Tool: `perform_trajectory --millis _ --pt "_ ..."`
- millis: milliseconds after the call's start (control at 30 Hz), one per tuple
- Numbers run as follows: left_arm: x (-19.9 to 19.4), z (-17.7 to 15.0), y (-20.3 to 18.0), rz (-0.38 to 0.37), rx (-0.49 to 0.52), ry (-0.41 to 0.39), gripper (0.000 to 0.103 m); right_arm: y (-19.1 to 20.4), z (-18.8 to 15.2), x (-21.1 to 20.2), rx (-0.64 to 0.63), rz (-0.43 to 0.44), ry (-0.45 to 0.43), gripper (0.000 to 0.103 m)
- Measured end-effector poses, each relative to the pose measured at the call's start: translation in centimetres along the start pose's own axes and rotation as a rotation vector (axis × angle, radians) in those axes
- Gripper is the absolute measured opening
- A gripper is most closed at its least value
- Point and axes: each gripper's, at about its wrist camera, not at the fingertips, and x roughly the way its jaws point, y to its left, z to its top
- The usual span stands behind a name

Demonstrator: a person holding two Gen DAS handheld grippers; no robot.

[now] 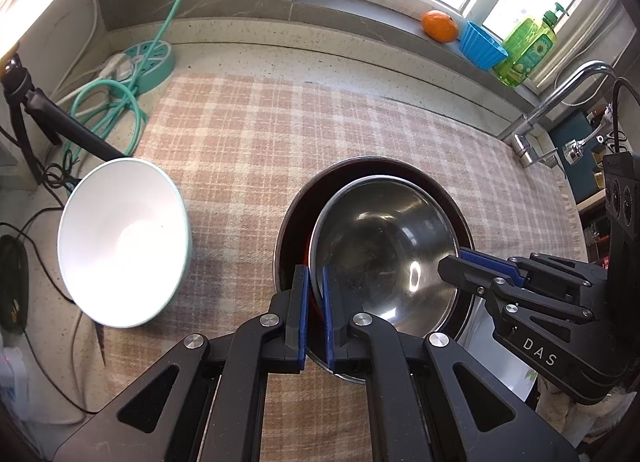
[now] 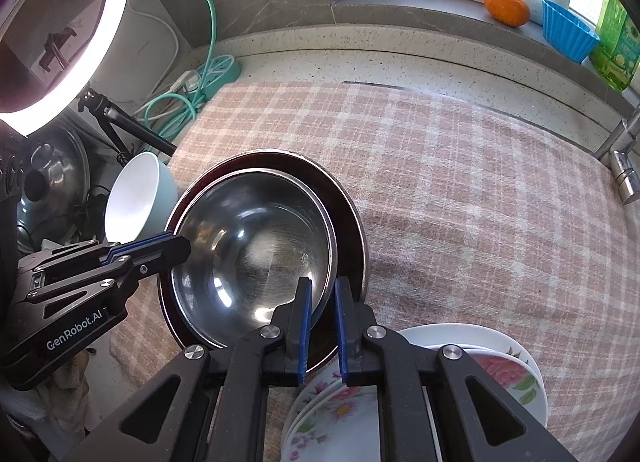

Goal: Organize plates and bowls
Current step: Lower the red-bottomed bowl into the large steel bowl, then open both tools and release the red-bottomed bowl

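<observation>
A steel bowl point(image 1: 384, 246) point(image 2: 248, 246) sits nested inside a larger dark bowl point(image 1: 288, 229) point(image 2: 348, 221) on the checked cloth point(image 1: 248, 133). My left gripper point(image 1: 315, 274) point(image 2: 180, 246) is shut on the steel bowl's near-left rim. My right gripper point(image 2: 323, 282) point(image 1: 452, 266) straddles the opposite rim, and a dark gap shows between the rim and the outer pad. A white bowl with a mint outside point(image 1: 120, 242) point(image 2: 136, 197) lies tilted to the left. A stack of floral plates point(image 2: 500, 370) rests under my right gripper.
Behind the cloth on the left are a mint power strip point(image 1: 148, 61) with a green cable and a tripod point(image 1: 32, 101). A ring light point(image 2: 80, 41) and a pot lid point(image 2: 52, 181) are at far left. An orange point(image 1: 439, 25), a blue cup point(image 1: 482, 45) and a green bottle point(image 1: 528, 49) line the sill. The faucet point(image 1: 560, 101) stands at right.
</observation>
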Motion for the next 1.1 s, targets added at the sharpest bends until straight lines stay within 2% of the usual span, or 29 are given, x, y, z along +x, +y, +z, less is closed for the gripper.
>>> perform_trajectory --millis 433,567,867,1100 --pt "0.3 0.0 -0.1 -0.011 -0.002 0.012 0.005 -0.2 0.1 0.1 0.002 -0.005 0.001 0.012" --pt "0.4 0.1 -0.1 -0.012 -0.002 0.009 0.005 -0.1 0.1 0.1 0.001 0.0 0.002 0.015" --pt "-0.1 0.2 -0.1 -0.018 -0.008 0.007 0.013 0.0 0.2 -0.4 0.001 0.005 -0.013 0.02" --pt "-1.0 0.3 -0.4 -0.024 0.0 -0.024 0.013 0.2 0.4 -1.0 0.001 0.001 -0.031 0.02"
